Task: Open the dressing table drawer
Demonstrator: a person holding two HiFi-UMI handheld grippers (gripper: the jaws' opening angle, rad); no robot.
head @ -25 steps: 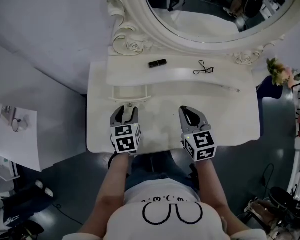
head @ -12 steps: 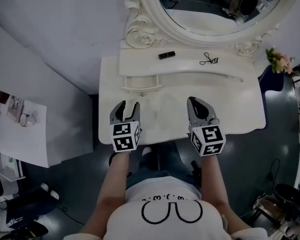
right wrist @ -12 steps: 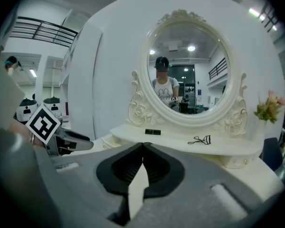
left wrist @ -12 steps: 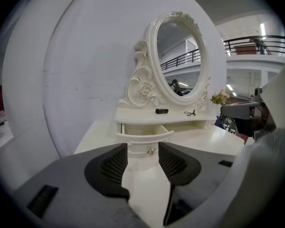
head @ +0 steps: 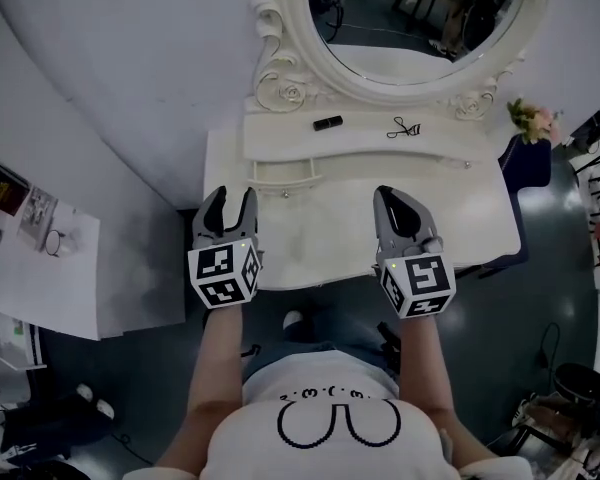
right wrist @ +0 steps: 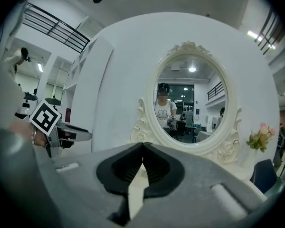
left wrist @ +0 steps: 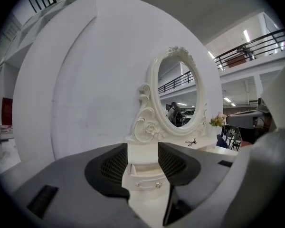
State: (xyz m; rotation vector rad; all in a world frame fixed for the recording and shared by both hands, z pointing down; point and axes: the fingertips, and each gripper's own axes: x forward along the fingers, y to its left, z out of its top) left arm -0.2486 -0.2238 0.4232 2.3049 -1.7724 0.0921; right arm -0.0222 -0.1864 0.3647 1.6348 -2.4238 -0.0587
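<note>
No readable text. There are only square markers on the gripper cubes and a line drawing on the person's shirt (head: 335,418). Print on the papers (head: 30,258) at far left is too small to read.

Both forearms reach forward, roughly parallel, over the near edge of the dressing table surface (head: 320,238).
- Left gripper (head: 231,200): at the near left corner, jaws apart, holding nothing.
- Right gripper (head: 390,200): near the middle-right, jaws together at the tips, nothing clamped.

The drawer (head: 283,176) sits part-way out under the left end of the raised shelf. It is just beyond the left gripper and not touching it. The left gripper view frames the drawer between the jaws, with its knob (left wrist: 157,185) facing the camera.

The drawer's inside can't be seen. The mirror (head: 420,18) is cut off at the top of the head view. In the right gripper view, the gripper body hides the drawer.
</note>
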